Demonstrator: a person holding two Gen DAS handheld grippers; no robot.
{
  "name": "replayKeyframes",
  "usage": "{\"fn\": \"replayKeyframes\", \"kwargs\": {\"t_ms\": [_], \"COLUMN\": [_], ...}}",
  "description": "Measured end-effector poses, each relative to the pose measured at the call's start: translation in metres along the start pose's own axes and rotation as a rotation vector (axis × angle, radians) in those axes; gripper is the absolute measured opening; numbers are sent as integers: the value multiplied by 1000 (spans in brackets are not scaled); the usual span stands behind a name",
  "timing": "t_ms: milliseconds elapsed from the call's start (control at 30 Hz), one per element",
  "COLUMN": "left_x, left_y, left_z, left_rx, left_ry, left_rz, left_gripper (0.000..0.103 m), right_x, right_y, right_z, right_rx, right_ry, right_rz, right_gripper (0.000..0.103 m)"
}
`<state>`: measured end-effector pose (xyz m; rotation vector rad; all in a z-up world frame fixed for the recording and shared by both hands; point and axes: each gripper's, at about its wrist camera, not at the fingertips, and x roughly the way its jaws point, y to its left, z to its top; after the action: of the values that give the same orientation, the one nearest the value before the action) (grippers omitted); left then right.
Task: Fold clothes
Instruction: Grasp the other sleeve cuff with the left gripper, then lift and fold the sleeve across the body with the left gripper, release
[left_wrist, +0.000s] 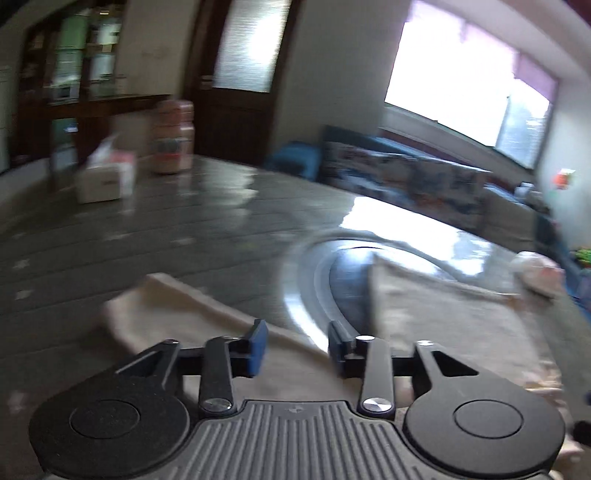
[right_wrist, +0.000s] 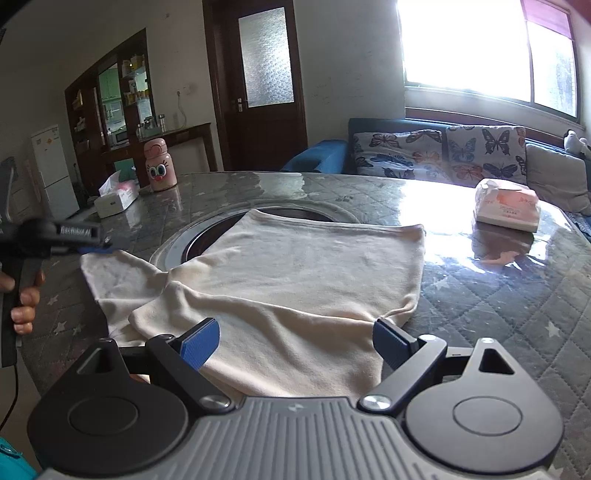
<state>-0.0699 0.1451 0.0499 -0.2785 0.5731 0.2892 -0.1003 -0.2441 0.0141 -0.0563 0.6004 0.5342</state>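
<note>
Cream fabric is lying closest of all: the cream garment (right_wrist: 295, 273) is spreading flat across the worktop (right_wrist: 498, 295), its near edge passing under the right hand-held gripper (right_wrist: 291, 341), whose blue pads are standing wide apart with nothing pressed between them. One sleeve of the garment is reaching out to the left side of the right wrist view, and a folded flap is lying over the near left part of the cloth. At the tip of that sleeve the left hand-held gripper (right_wrist: 98, 249) is hovering, gripped by the person's hand (right_wrist: 24, 299) at the frame's edge. In the blurred left wrist view, the left hand-held gripper (left_wrist: 297, 347) is showing its jaws partly parted, empty, with the cloth (left_wrist: 443, 317) lying below and beyond them. Under the garment's far half a round recessed metal ring (right_wrist: 177, 243) is showing in the quilted, star-patterned cover. Farther off on the right a pack of tissues (right_wrist: 506, 205) is sitting near the worktop's edge. On the far left, a tissue box (right_wrist: 116, 199) and a pink cartoon-faced flask (right_wrist: 159, 165) are standing close together. Beyond the worktop, butterfly-print cushions (right_wrist: 439, 153) are leaning on a sofa beneath a bright window (right_wrist: 480, 51), with a dark wooden door (right_wrist: 264, 81) to their left.
</note>
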Motion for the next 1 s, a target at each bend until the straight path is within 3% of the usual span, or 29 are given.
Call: {"fn": "replayKeyframes", "kwargs": {"t_ms": [100, 233, 433, 467, 500, 533, 567, 600, 700, 800, 1000], "left_x": [7, 18, 34, 36, 37, 38, 38, 37, 32, 15, -18], "left_y": [33, 63, 74, 74, 74, 74, 75, 77, 80, 65, -9], "left_z": [-1, 2, 4, 4, 4, 4, 4, 4, 3, 5, 18], "left_rx": [-66, -132, -129, -129, -125, -121, -123, -140, -194, -220, -116], "left_ry": [-8, -14, -8, -12, -15, -17, -19, -17, -13, -37, -38], "left_rz": [133, 238, 241, 240, 235, 230, 220, 193, 98, -59, -412], "left_gripper": [58, 65, 63, 56, 41, 36, 21, 11, 10, 9, 9], "right_x": [4, 8, 11, 11, 11, 11, 11, 10, 9, 9, 11], "right_y": [4, 12, 16, 17, 17, 17, 17, 17, 15, 13, 2], "right_z": [1, 4, 7, 7, 8, 8, 8, 9, 9, 7, -5], "right_rx": [-6, -19, -31, -31, -31, -31, -30, -28, -23, -19, 42], "right_ry": [1, 6, 16, 15, 13, 11, 9, 6, 0, 5, 31], "right_rz": [9, 14, 12, 12, 11, 10, 9, 9, 6, -2, -37], "right_gripper": [92, 92, 92, 92, 92, 92, 92, 92, 92, 92, 95]}}
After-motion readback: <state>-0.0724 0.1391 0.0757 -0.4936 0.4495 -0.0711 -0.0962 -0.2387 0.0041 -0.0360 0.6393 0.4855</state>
